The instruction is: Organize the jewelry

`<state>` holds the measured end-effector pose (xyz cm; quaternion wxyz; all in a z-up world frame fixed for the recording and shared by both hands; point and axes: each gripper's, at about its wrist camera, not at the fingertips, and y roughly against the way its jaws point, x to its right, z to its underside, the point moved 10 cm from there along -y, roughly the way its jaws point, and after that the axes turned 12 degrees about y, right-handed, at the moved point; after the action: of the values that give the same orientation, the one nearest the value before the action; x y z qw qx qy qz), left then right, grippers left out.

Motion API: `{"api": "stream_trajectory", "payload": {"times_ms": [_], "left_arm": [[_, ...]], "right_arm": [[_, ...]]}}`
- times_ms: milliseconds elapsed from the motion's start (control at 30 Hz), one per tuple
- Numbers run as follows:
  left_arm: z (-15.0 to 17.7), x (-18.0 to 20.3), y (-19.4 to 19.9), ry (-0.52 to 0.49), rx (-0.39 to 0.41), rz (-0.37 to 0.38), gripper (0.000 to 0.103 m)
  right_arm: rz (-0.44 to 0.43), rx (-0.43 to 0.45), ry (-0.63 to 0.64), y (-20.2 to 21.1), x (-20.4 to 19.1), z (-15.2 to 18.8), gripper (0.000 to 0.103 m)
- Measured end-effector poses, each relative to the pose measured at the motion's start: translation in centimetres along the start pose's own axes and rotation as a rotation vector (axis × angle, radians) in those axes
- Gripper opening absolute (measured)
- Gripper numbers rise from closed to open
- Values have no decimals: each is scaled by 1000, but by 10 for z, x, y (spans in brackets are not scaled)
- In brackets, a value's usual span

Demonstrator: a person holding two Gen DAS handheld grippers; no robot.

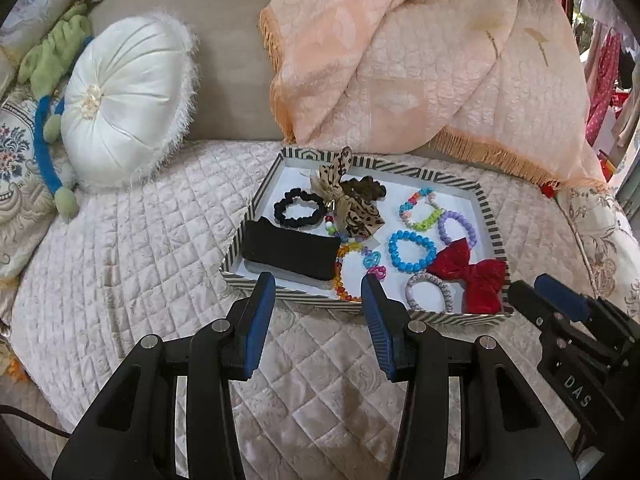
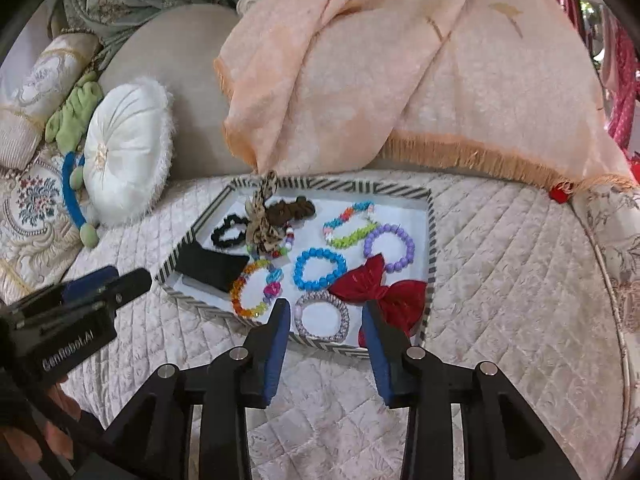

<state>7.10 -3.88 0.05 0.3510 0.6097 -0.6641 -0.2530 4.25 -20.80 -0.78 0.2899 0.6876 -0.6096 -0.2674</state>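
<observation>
Right wrist view shows the jewelry all inside a striped-rim tray [image 2: 431, 236] w/ a white floor: blue bead bracelet [image 2: 320, 269] about mid-tray, purple bead bracelet [image 2: 389, 247] by the right rim, a pastel multicolour bracelet [image 2: 349, 225] toward the far rim, rainbow bead bracelet [image 2: 253, 295] and a silvery-lilac bangle [image 2: 322, 316] along the near rim, red bow [image 2: 380, 288] at the near right corner. Left half holds a black scrunchie [image 2: 229, 232], a leopard-print bow [image 2: 264, 224], a brown scrunchie [image 2: 294, 207] and a flat black pouch [image 2: 212, 266] against the left rim. Everything sits in the tray, spread out, mostly apart; leopard bow overlaps some beads. Could be a sorted tray or one waiting to be sorted, can't say which from this. Right gripper [image 2: 325, 322] hangs over the near rim, jaws apart, holding nothing, silver bangle framed btwn them. Left gripper [image 1: 318, 294] likewise spread and empty, just short of the near rim. Tray rests on a quilted pale-pink bedspread [image 1: 140, 264]; a peach fringed throw [image 1: 400, 60] drapes behind it, round white cushion [image 1: 124, 100] off to the left, more patterned pillows beyond. Looks like a bedroom; red spotted fabric hangs far right.
</observation>
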Motion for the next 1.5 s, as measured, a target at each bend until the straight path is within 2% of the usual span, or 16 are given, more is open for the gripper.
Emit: {"api": "stream_trajectory", "payload": {"times_ms": [467, 1500], "left_arm": [[-4, 2, 31, -8, 58, -5, 44], [-1, 6, 36, -5, 53, 4, 44]], "right_arm": [[18, 23, 9, 23, -9, -5, 41], [12, 0, 31, 22, -15, 1, 50]]}}
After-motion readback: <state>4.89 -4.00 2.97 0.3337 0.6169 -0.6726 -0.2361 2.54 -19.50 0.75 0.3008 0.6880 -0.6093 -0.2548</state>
